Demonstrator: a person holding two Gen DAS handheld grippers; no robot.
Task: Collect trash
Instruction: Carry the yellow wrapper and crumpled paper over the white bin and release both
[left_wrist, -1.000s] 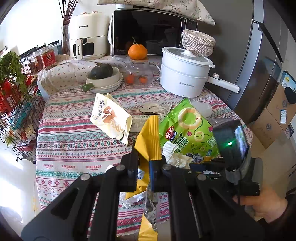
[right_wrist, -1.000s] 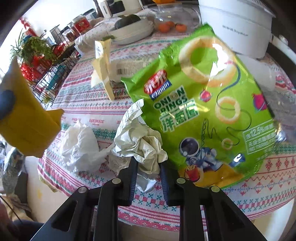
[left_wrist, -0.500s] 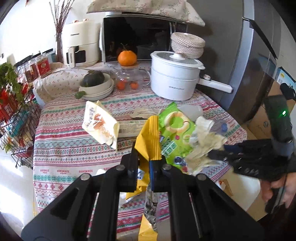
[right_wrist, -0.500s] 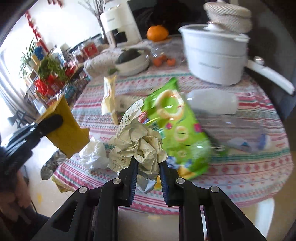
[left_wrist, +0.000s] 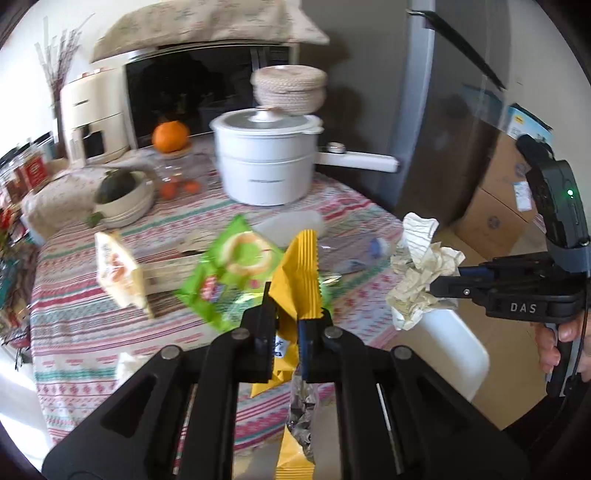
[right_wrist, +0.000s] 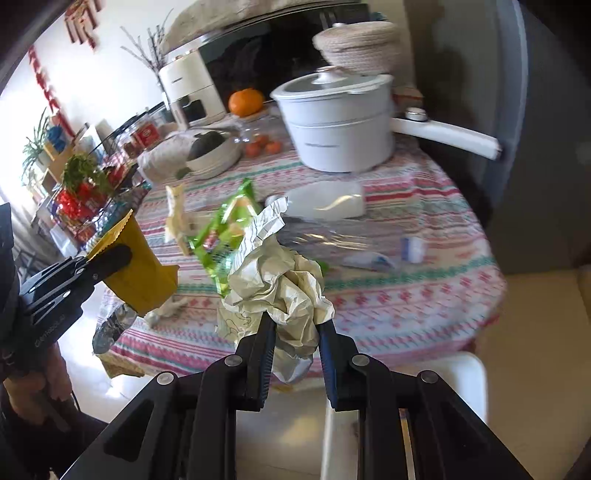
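My left gripper (left_wrist: 290, 323) is shut on a yellow snack wrapper (left_wrist: 301, 273), held in the air at the near edge of the round table (left_wrist: 74, 295); the same wrapper (right_wrist: 138, 266) and left gripper (right_wrist: 110, 260) show at the left of the right wrist view. My right gripper (right_wrist: 295, 332) is shut on a crumpled paper ball (right_wrist: 280, 284), lifted off the table to the right, where the paper ball (left_wrist: 421, 280) hangs past the table's edge. A green onion-ring bag (left_wrist: 229, 273), a cream snack packet (left_wrist: 118, 273), a clear bottle (right_wrist: 321, 201) and a white tissue (left_wrist: 127, 363) lie on the cloth.
A white pot (left_wrist: 267, 162) with a long handle, a bowl with a squash (left_wrist: 122, 192), an orange (left_wrist: 170, 136), a microwave (left_wrist: 207, 88) and an air fryer (left_wrist: 90, 114) crowd the table's back. A fridge (left_wrist: 461, 110) and cardboard boxes (left_wrist: 495, 206) stand right. A white stool (right_wrist: 465, 373) sits below.
Both grippers have drawn back from the table with their loads. The right one lifted the paper ball off the cloth and carried it up and to the right, past the table's edge.
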